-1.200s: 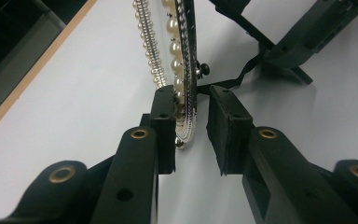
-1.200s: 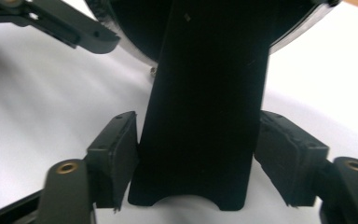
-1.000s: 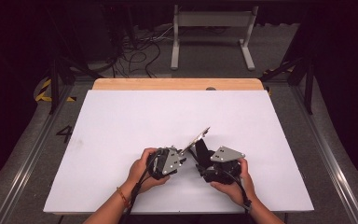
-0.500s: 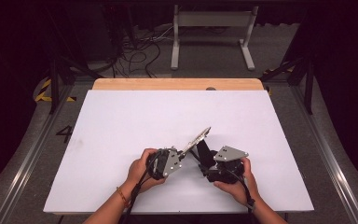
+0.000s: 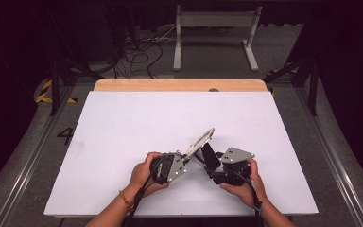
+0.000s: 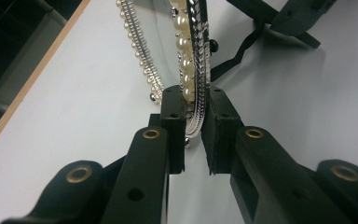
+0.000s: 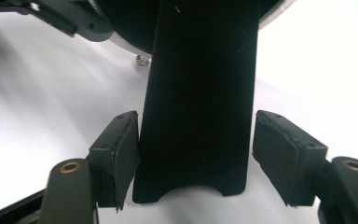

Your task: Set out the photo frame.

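left gripper (image 6: 192, 122): jaws just closing, pinching pearl-edged frame (image 5: 199, 141) at its rim | right gripper (image 7: 196, 154): jaws spread around black stand (image 7: 196, 102), one pad touching | frame lower centre of white table (image 5: 123, 123), wide free room above, near edge close

Lighting the white table (image 5: 123, 127) brightly and evenly from above, while leaving the surrounding floor and room edges sinking into near darkness. Casting only short, soft shadows beside the hands. Rendering the high view slightly soft and grainy. Blurring the nearest black jaws in both gripper views (lens very close), washing the tabletop toward pale glare at the right, and catching small glints on the pearl-trimmed frame (image 6: 186, 56).
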### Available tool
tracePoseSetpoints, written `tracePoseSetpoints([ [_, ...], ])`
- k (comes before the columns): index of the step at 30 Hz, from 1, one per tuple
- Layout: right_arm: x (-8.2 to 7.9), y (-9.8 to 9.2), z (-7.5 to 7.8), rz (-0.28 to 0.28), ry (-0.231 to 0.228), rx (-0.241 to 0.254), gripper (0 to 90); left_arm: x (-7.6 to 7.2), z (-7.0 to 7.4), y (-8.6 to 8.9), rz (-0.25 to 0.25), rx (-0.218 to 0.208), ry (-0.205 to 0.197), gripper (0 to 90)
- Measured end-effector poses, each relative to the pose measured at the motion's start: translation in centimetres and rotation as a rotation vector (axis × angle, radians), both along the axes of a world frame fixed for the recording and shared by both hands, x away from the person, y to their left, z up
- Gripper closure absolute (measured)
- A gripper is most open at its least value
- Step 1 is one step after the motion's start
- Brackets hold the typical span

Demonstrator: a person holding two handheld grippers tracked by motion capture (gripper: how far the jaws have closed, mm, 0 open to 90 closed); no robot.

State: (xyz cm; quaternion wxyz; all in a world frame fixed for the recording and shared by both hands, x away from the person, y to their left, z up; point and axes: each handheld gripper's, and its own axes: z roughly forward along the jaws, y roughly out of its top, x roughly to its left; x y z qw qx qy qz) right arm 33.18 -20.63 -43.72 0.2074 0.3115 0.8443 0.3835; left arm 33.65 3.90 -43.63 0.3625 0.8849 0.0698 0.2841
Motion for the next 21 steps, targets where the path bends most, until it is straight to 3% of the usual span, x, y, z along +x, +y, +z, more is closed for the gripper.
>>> tracePoseSetpoints([
  [12, 0.2, -0.8, 0.1, -0.004, 0.000, -0.016, 32.5, -0.6, -0.1, -0.7, -0.009, -0.017, -0.003, 78.4],
  [16, 0.4, -1.1, 0.0, -0.005, 0.019, 0.014, 32.2, -0.5, -0.3, -0.6, -0.012, -0.032, 0.001, 77.6],
  [18, 0.4, -1.2, -0.1, -0.006, 0.020, 0.021, 31.9, -0.3, -0.5, -0.6, 0.011, -0.034, -0.006, 67.4],
  [21, 0.3, -1.2, 0.0, -0.003, 0.014, 0.012, 31.9, 0.0, -0.9, -0.6, 0.016, -0.042, 0.013, 61.9],
])
